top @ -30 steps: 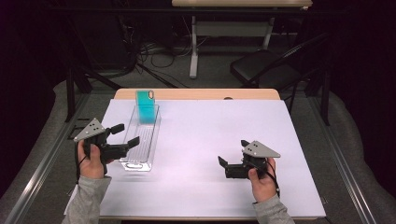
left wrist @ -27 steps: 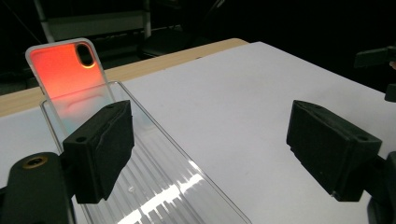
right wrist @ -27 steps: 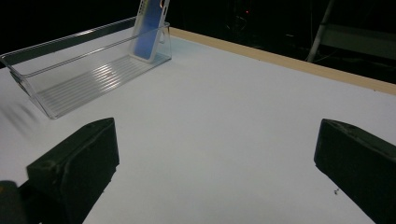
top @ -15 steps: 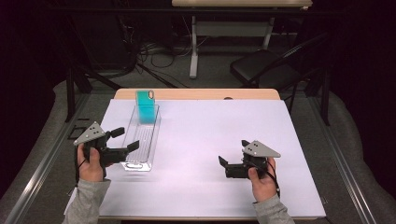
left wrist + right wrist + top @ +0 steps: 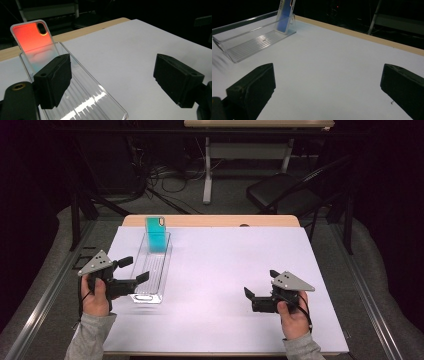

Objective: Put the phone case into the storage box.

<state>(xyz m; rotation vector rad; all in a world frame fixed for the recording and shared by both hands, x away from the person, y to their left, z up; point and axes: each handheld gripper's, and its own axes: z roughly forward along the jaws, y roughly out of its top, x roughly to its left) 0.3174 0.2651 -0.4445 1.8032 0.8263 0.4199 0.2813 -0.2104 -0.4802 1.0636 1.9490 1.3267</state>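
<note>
A clear ribbed tray (image 5: 150, 270) lies lengthwise on the left of the white table. A phone case (image 5: 156, 236) stands upright at its far end; it looks teal from above, orange-red (image 5: 32, 35) in the left gripper view and blue (image 5: 284, 17) in the right gripper view. My left gripper (image 5: 134, 269) is open just left of the tray's near half, one jaw over the tray (image 5: 95, 100), nothing between the jaws (image 5: 115, 80). My right gripper (image 5: 260, 283) is open above bare table at the near right (image 5: 327, 90), pointing toward the tray (image 5: 252, 40).
The white table sheet (image 5: 235, 265) spreads between the two grippers. A wooden strip (image 5: 210, 221) borders the table's far edge. Beyond it are a dark chair (image 5: 282, 190), a desk leg and floor cables.
My left gripper has drifted slightly down toward the near edge beside the tray. The right gripper, the tray and the phone case have stayed put.
</note>
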